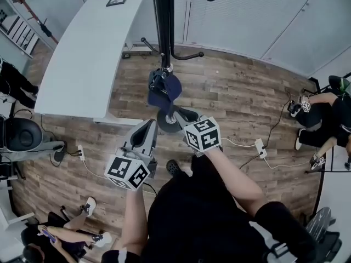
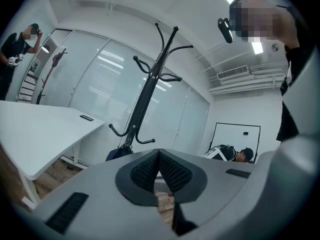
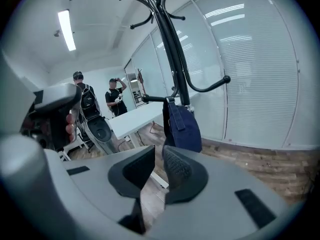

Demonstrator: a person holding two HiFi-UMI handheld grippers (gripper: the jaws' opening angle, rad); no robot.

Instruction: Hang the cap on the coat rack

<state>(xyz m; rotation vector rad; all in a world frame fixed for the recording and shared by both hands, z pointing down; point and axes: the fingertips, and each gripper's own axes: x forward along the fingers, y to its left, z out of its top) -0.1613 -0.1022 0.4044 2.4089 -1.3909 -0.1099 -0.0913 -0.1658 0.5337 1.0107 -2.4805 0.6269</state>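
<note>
- Navy cap (image 1: 164, 92) hangs on a low hook of the black coat rack (image 1: 162, 26), tight against the pole and above the rack's round base.
- L gripper (image 2: 159, 153): jaw tips pressed together, nothing btwn them. It's aimed toward the rack but is well apart from it, and isn't touching the cap.
- R gripper (image 3: 157, 156): jaws a little apart w/ a narrow gap and nothing in it. In its own view the cap hangs just past the tips, not touching them.
- Head view: both grippers sit side by side near the rack base, marker cubes toward the person. R is the closer one to the pole.
- White table (image 1: 82, 53) stands left of the rack, on a wood-plank floor (image 1: 236, 97).
- Other people in dark clothes are at the room edges, e.g. one seated far right (image 1: 323, 114).
</note>
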